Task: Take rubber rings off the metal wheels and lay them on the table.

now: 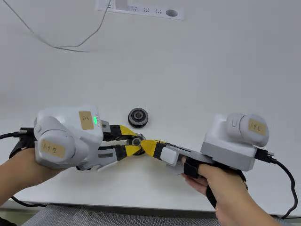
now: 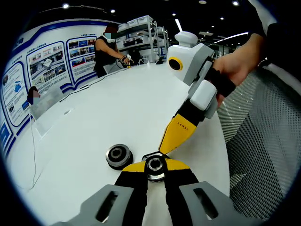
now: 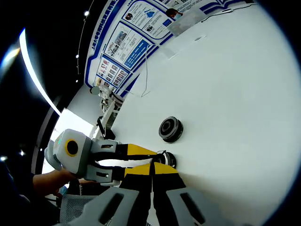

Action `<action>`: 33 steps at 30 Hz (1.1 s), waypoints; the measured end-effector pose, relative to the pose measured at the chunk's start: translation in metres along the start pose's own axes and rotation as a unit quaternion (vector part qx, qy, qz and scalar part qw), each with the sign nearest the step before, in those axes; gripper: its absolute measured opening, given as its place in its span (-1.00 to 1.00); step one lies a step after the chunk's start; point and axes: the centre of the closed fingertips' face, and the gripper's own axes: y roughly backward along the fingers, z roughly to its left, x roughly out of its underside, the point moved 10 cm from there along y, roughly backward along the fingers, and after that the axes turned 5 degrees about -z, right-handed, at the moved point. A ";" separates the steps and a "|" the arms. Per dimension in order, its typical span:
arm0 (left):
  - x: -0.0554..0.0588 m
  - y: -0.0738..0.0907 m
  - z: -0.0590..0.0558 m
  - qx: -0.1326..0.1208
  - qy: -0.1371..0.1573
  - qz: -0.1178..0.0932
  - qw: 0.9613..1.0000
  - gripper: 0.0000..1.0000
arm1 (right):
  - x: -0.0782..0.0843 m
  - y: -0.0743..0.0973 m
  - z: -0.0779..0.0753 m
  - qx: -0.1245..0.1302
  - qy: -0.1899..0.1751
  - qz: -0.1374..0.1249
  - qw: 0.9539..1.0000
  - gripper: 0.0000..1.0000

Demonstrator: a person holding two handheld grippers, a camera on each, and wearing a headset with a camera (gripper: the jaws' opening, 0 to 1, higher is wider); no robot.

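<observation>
The left gripper and right gripper meet tip to tip, level above the worktop. The left jaws clamp a wheel. The right jaws are pressed together at its rim.

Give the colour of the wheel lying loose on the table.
Wheel: black outside, silvery centre; best in left gripper view.

Light falls evenly from overhead, so the white table in the head view is bright, almost washed out, with only faint, soft shadows and sharp focus throughout. Both gripper views bulge and bend towards their edges, where detail softens. Ceiling lights show as small glaring spots, and one strip flares into a white arc.
</observation>
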 end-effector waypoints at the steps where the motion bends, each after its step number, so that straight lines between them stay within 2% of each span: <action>1: 0.000 0.000 0.000 0.000 0.000 0.000 1.000 -0.75 | 0.000 0.000 0.000 -0.001 0.000 0.000 1.000 -0.99; 21: 0.000 0.000 -0.001 0.002 -0.004 -0.003 1.000 -0.74 | 0.003 0.002 0.002 -0.026 0.015 0.000 1.000 -0.99; 28: -0.002 -0.001 -0.001 -0.009 -0.006 -0.002 1.000 -0.74 | 0.001 0.002 0.001 -0.020 0.009 -0.007 1.000 -0.99; 33: -0.003 -0.002 0.000 -0.005 -0.014 0.005 1.000 -0.74 | 0.001 0.001 -0.001 -0.013 0.003 -0.008 1.000 -0.99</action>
